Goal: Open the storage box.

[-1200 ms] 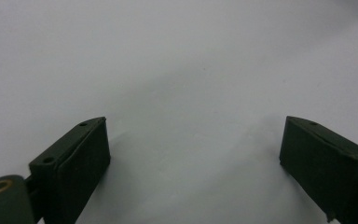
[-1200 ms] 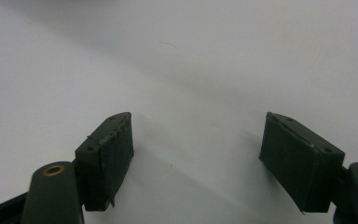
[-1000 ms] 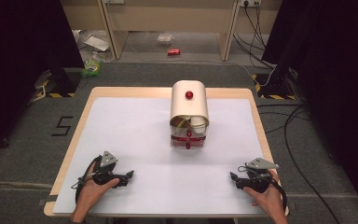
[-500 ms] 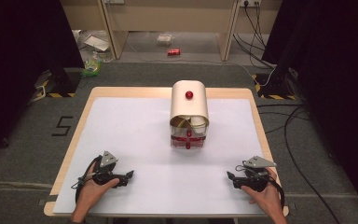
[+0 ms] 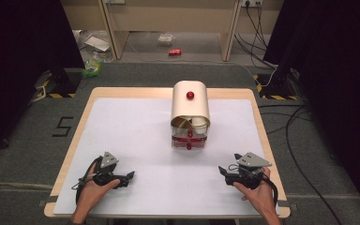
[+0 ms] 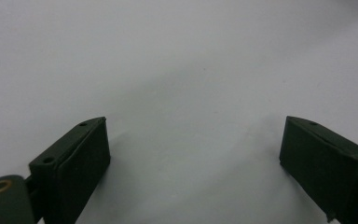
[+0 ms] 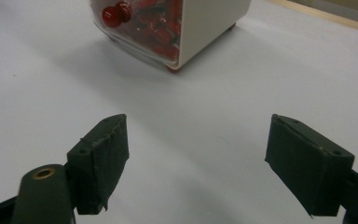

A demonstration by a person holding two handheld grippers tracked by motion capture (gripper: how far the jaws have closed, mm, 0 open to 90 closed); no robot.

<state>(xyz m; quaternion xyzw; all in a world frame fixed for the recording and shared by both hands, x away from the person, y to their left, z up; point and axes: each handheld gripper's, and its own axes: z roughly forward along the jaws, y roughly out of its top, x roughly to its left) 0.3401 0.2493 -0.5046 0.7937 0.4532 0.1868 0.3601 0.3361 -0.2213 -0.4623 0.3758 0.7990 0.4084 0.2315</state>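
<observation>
A cream, round-topped box [image 5: 190,112] with a red knob [image 5: 190,95] on top stands at the middle of the white table [image 5: 136,126]. Its clear front shows red parts and a red knob [image 7: 116,14]. My left gripper [image 5: 130,176] rests near the front left edge, held by a hand, open with nothing between its jaws [image 6: 193,154]. My right gripper [image 5: 221,169] sits at the front right, also open and empty [image 7: 196,158]. It points toward the box's lower corner [image 7: 200,28].
The table has a wooden rim [image 5: 168,91]. On the floor beyond it lie a red can [image 5: 174,52], a green bag [image 5: 92,68] and cables [image 5: 281,112]. Dark curtains hang at both sides. A "5" mark [image 5: 62,126] is on the floor at left.
The right gripper has shifted slightly left and forward on the table. The left gripper and the box have not moved.
</observation>
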